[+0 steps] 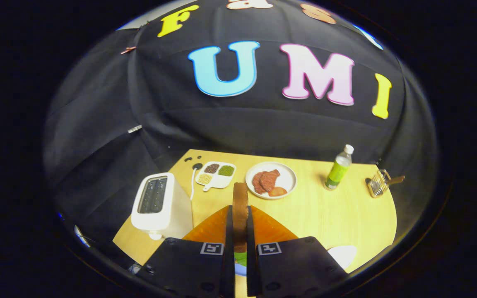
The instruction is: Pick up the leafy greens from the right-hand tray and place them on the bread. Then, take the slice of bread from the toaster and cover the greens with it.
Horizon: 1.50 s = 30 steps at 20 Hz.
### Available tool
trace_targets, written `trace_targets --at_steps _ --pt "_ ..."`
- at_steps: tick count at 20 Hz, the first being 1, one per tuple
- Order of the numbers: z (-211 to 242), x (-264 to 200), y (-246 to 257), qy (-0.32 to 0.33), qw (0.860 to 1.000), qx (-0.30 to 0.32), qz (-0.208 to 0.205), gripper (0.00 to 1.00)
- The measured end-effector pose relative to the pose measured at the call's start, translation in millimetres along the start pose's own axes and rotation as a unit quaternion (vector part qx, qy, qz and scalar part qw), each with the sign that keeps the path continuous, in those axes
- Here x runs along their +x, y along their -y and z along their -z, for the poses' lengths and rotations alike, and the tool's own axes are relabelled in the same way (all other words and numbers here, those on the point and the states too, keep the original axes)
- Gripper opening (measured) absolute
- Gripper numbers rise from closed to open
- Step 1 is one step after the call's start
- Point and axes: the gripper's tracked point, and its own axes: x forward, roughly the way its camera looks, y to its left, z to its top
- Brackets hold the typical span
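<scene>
Now claw [240, 231] clamps bread slice [240, 207]; toaster [155, 203] empty

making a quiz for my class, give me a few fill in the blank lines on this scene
1. The gripper is shut on a slice of ____.
2. The white toaster has ____ slots with no slice in them.
3. The plate beyond the fingers holds slices of ____.
4. The bottle has a ____ cap.

Missing words: bread; two; meat; white
</scene>
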Motion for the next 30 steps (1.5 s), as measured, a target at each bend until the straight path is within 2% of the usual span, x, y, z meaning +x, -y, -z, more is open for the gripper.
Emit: trace_targets --at_steps 6,13,19,24,28,30 --pt "64 23 8 -0.028 0.998 0.056 0.014 0.15" --pt "100 50 -10 -0.047 0.994 0.094 0.0 0.15" --pt "130 66 31 -0.055 0.989 0.137 0.019 0.15" --pt "147 72 55 -0.077 0.985 0.153 0.017 0.18" --pt "165 76 71 -0.1 0.985 0.138 0.024 0.37" --pt "172 77 74 -0.112 0.985 0.13 0.018 0.57"
